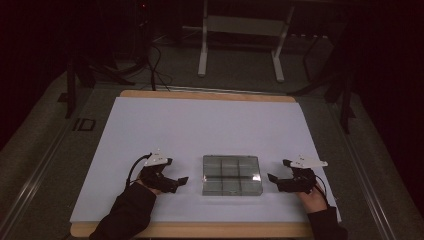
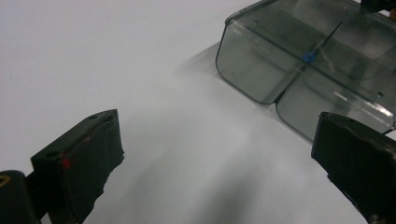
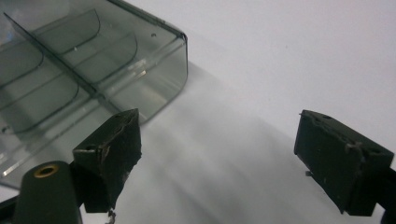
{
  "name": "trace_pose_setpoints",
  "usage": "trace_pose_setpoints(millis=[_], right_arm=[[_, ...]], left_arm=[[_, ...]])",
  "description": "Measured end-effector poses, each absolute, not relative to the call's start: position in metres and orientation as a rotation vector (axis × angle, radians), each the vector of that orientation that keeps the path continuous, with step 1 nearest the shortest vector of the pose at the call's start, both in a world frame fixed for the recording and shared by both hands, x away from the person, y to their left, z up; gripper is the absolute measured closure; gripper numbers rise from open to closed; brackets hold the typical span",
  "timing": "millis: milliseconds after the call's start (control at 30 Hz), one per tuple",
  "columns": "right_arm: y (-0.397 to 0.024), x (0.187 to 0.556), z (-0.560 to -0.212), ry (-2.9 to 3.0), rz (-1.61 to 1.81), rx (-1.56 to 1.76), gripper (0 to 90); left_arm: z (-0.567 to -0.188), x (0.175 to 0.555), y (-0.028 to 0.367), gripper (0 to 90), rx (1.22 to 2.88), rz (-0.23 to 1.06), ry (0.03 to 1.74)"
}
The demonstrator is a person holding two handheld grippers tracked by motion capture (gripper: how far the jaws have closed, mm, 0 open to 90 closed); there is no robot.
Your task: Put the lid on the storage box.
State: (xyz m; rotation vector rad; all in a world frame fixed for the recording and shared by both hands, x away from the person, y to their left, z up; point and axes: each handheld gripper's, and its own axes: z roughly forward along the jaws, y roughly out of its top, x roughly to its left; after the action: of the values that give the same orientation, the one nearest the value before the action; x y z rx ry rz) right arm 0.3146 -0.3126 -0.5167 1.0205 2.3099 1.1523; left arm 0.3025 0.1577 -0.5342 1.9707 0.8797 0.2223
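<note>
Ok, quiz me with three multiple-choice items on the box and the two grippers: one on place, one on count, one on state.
1. Where is the clear box?
A. between the two grippers
B. left of both
C. at the far edge of the table

2. How many compartments does the high view show in it?
A. two
B. six
C. twelve

3. How do the left gripper and the right gripper stand?
A. both open, holding nothing
B. both shut on the box
C. one shut on the box

A: a gripper sits at each side.
B: the dividers form a three-by-two grid.
A: each gripper view shows jaws spread over bare white table.
</note>
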Motion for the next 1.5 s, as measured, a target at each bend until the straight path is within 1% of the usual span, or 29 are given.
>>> trace_pose_setpoints(millis=[533,633,1033,1233,1367,1500], right_arm=[[-0.33,0.301,-0.523,2.292,1.141,1.062,14.6],[-0.334,0.299,-0.525,2.289,1.142,1.083,14.7],[-0.337,0.292,-0.532,2.253,1.094,1.084,14.6],[-0.338,0.291,-0.534,2.213,1.076,1.098,14.6],[-0.34,0.291,-0.534,2.169,1.082,1.131,14.6],[-0.341,0.291,-0.534,2.154,1.087,1.159,14.5]], left_arm=[[-0.534,0.287,0.167,3.4,1.992,0.253,0.897],[-0.534,0.285,0.171,3.4,1.975,0.264,0.914],[-0.538,0.277,0.176,3.4,1.984,0.297,0.933],[-0.538,0.274,0.175,3.4,1.97,0.348,0.958],[-0.539,0.272,0.171,3.4,1.996,0.404,1.005],[-0.539,0.272,0.172,3.4,1.986,0.413,1.026]])
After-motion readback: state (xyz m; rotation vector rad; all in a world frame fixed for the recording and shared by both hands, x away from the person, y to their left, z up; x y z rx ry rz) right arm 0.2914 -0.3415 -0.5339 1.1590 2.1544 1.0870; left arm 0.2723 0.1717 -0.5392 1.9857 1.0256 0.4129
